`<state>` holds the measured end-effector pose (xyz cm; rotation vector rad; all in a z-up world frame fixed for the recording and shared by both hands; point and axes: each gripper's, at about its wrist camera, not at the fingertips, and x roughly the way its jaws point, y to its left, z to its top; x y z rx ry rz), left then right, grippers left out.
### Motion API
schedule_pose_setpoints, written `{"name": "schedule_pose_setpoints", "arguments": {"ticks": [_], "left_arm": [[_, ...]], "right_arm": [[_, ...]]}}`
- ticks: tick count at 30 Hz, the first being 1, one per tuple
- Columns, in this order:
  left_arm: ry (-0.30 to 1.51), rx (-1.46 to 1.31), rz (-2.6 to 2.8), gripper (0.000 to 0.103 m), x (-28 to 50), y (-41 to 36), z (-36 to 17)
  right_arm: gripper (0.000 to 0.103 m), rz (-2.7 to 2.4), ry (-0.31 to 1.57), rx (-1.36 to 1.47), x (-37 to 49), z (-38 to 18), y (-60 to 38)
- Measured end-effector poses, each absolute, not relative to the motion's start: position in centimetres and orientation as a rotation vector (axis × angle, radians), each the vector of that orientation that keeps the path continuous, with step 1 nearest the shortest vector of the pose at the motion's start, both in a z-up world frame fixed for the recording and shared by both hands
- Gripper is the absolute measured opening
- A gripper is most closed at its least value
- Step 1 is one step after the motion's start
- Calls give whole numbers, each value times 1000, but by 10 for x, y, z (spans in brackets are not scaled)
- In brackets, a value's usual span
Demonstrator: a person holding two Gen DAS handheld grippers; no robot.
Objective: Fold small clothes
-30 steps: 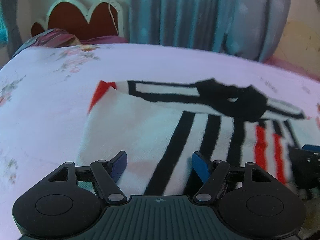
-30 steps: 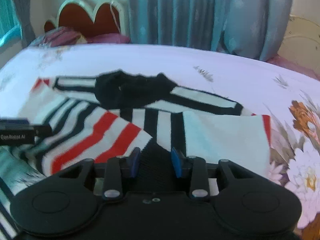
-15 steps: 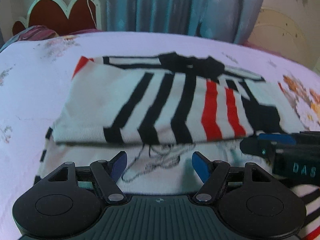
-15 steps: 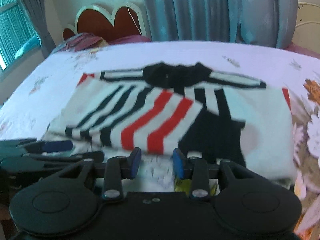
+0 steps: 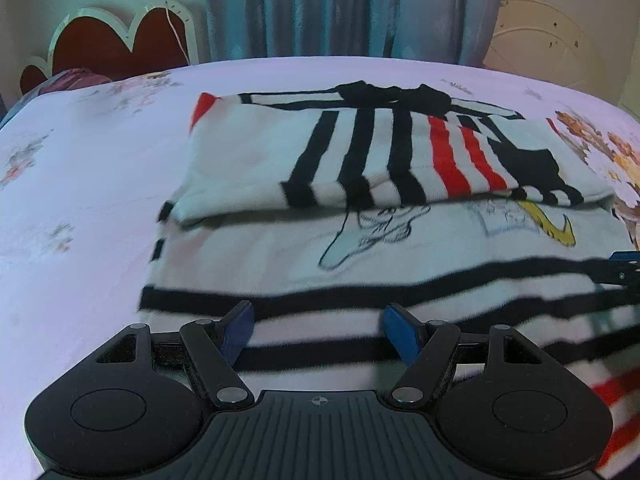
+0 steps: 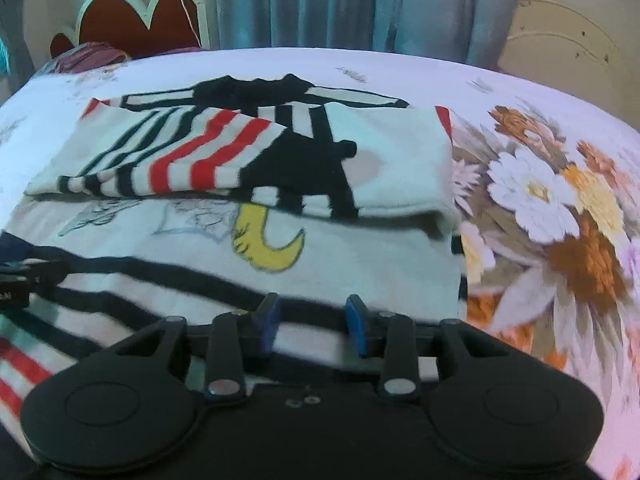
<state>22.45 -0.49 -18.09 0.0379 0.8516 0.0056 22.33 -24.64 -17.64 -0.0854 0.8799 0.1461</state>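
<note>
A white sweater point(image 5: 360, 248) with black and red stripes and a cartoon print lies flat on the bed; its sleeves are folded across the upper chest. It also shows in the right wrist view point(image 6: 304, 216). My left gripper point(image 5: 318, 330) is open and empty above the sweater's lower left hem. My right gripper point(image 6: 312, 322) is open and empty above the lower right hem. The right gripper's tip point(image 5: 624, 270) shows at the right edge of the left wrist view, and the left gripper's tip point(image 6: 24, 276) at the left edge of the right wrist view.
The bed sheet point(image 5: 80, 200) is pale with flower prints, large blooms on the right point(image 6: 560, 208). A red headboard point(image 5: 112, 48) and a pillow point(image 6: 92, 58) stand at the back left. Blue curtains point(image 5: 352, 4) hang behind.
Both grippers have pulled back from the folded sleeves toward the sweater's hem. The printed chest and lower stripes have come into view. Both stay open.
</note>
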Motion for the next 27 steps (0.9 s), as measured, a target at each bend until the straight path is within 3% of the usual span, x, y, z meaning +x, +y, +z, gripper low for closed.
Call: {"name": "schedule_pose_setpoints", "arguments": {"ticks": [12,27], "left_arm": [[856,66,-81,71,169,-15,-177],[864,73,-37,71,132,8,-177]], "right_arm": [[34,304,877,-66,173,-168,-183],[34,152,895,-58,122,-172,-234]]}}
